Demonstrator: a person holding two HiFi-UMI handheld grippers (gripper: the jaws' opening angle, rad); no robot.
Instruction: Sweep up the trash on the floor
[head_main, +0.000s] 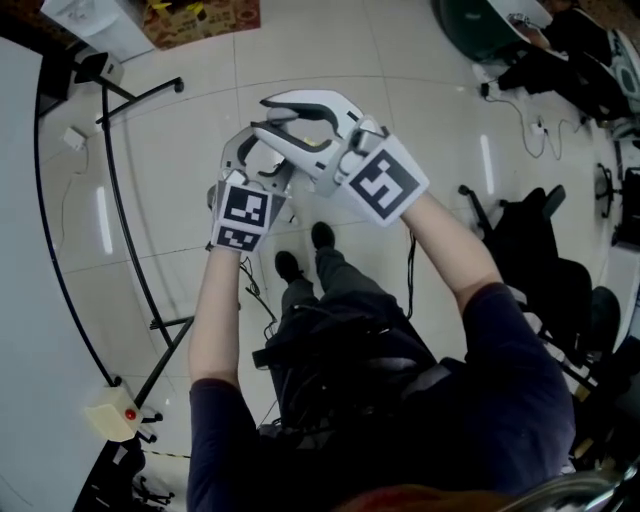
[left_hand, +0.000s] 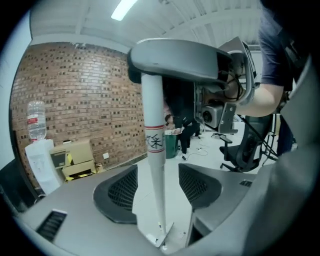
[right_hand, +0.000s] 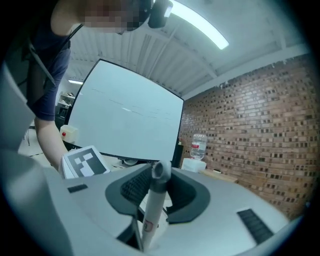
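1. The right gripper (right_hand: 156, 190) is clamped on the top end of the white handle (right_hand: 151, 210).
2. The left gripper (left_hand: 159, 186) sits below it on the handle, jaws spread wide. The handle stands between the pads and touches neither.
3. The handle hangs upright over the floor (left_hand: 200, 155). I can't make out any trash near it.
4. I'd say sweeping hasn't begun. Next, the left should close on the handle, then lower it to the floor.
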